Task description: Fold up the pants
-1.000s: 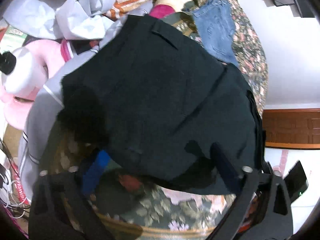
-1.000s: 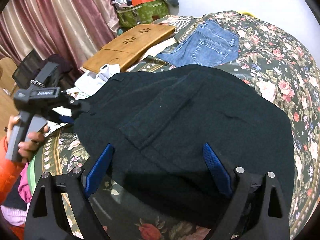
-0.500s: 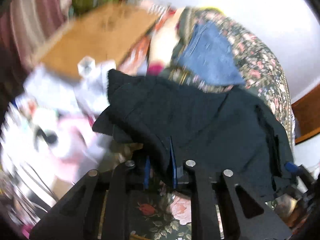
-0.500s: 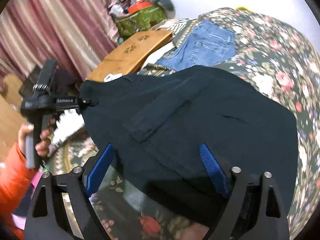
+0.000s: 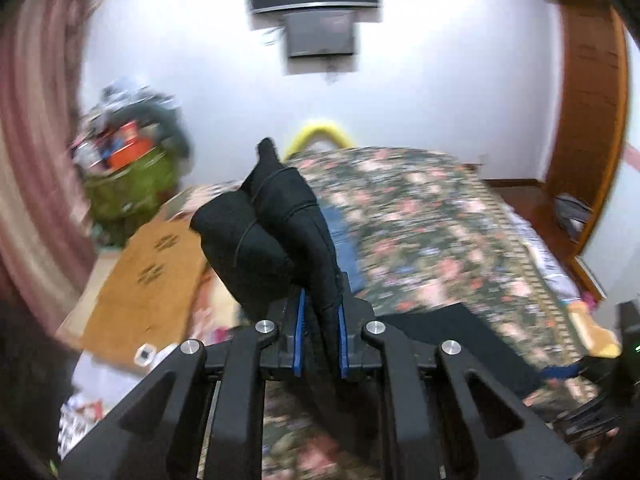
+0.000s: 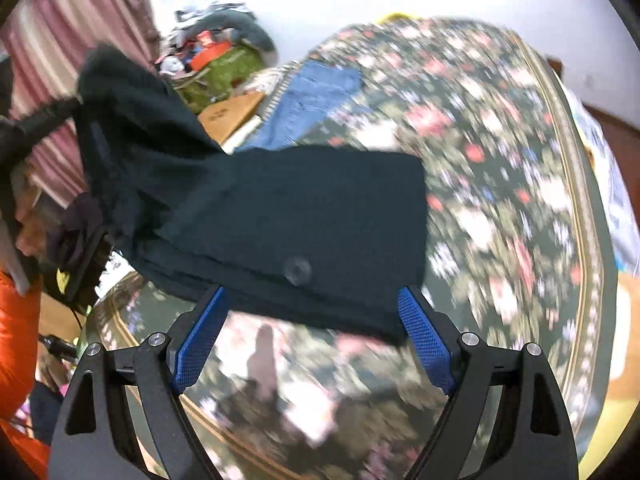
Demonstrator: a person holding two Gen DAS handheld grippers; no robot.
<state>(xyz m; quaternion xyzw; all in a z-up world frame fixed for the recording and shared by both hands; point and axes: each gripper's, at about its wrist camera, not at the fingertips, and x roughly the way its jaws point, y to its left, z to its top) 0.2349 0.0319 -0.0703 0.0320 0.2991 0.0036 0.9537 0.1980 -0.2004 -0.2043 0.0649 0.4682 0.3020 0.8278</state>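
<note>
Since a second ago, the left gripper (image 5: 320, 334) has gone from spread over the dark pants (image 6: 280, 220) to pinched on a bunched corner of them, and that corner now hangs well above the bed (image 5: 420, 220); earlier the garment lay flat. Right gripper (image 6: 312, 338) was poised with the pants' near edge between its fingers; now that edge sits just beyond the fingertips.

Largest first:
- Bed: floral cover, fills most of both views, motion-blurred.
- Pants: dark, one end lifted up and to the left in the right wrist view, the rest draped down to a flat folded panel on the cover. A round button (image 6: 297, 270) shows near the panel's near edge.
- Blue jeans (image 6: 312, 100): lying on the cover behind the pants, apart from them.
- Wooden board (image 5: 148, 284): left of the bed, beside a green bag (image 5: 128, 184) piled with clutter.
- Left gripper: jaws just been closing, blue pads (image 5: 299, 332) pressed on the fabric fold, which sticks up past the fingertips.
- Right gripper: jaws spread wide, nothing between the pads; jaws closed slightly within the last second. Near edge of pants probably not touching the fingers, blur makes it hard to say.
- Orange sleeve (image 6: 16, 340) at the left edge of the right wrist view.
</note>
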